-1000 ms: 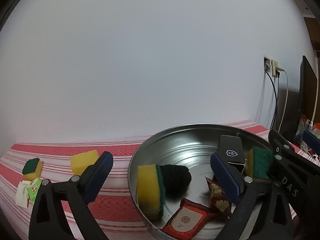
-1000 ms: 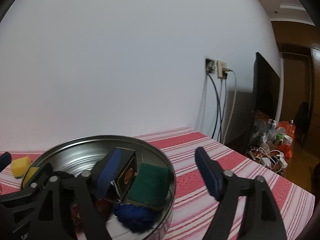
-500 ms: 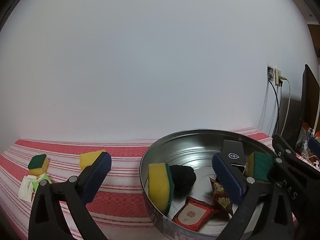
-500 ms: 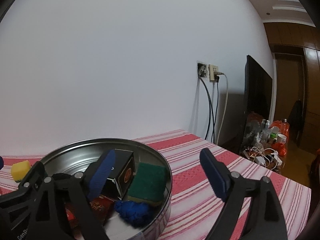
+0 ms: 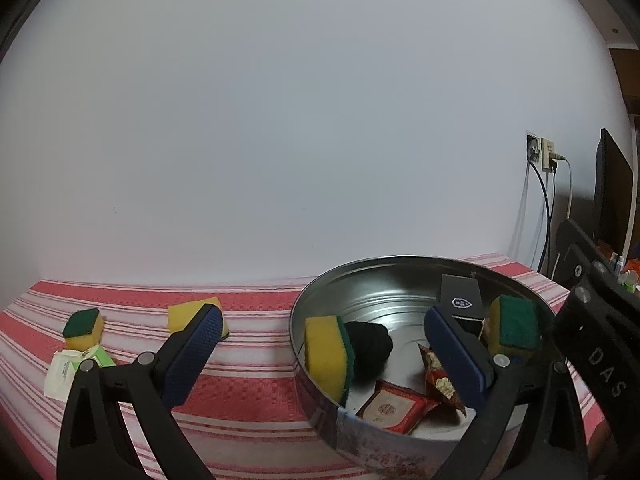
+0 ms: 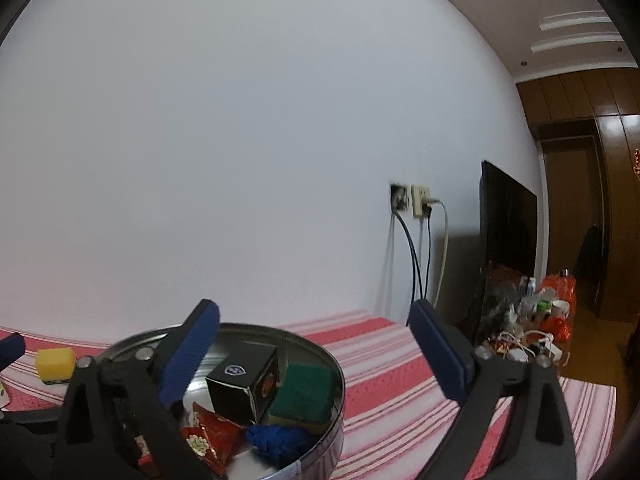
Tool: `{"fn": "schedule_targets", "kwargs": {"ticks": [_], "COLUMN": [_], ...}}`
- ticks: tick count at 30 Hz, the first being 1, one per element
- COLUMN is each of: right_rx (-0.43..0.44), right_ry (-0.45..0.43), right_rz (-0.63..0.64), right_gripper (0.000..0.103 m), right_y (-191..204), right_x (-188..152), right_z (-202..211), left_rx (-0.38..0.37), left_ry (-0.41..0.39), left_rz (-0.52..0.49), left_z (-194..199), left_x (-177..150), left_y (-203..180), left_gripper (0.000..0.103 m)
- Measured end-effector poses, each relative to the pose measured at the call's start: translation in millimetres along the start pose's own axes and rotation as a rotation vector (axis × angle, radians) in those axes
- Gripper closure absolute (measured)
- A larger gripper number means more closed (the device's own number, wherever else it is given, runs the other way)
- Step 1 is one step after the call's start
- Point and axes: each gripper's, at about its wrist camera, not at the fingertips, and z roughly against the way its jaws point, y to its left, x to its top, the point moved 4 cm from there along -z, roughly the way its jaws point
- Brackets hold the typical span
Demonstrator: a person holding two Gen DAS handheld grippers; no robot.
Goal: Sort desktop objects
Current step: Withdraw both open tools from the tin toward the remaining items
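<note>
Jaws of both grippers open and empty, right gripper just widened; next, reach left gripper squarely over yellow sponge on table.

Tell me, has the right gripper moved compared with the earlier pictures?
Yes. The right gripper has drawn back and up from the metal tin, its empty jaws opening wider.

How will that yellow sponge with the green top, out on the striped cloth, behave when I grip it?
The yellow sponge with the green top looks like soft foam, so it should squash between the pads and feel light. Its blocky shape sits flat on the striped cloth; rolling seems unlikely.
</note>
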Motion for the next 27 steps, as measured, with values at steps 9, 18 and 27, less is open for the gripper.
{"fn": "schedule_targets", "kwargs": {"ticks": [9,18,27], "right_rx": [0.008,0.068,0.224], "right_ry": [-0.019,-0.043,0.044], "right_rz": [-0.015,0.001,0.022], "right_gripper": [0.002,0.0,0.0], "right_y": [0,16,56], "right_x": [4,4,-1], "right_z": [3,27,46], "left_rx": [0.035,0.111,0.189], "left_ry": [0.049,0.087,0.146], "left_rz": [0.01,-0.036,-0.007], "left_z": [12,24,29], "left_x": [-9,-19,-28], "left_y": [29,68,127], "left_gripper": [0.001,0.001,0.001]}}
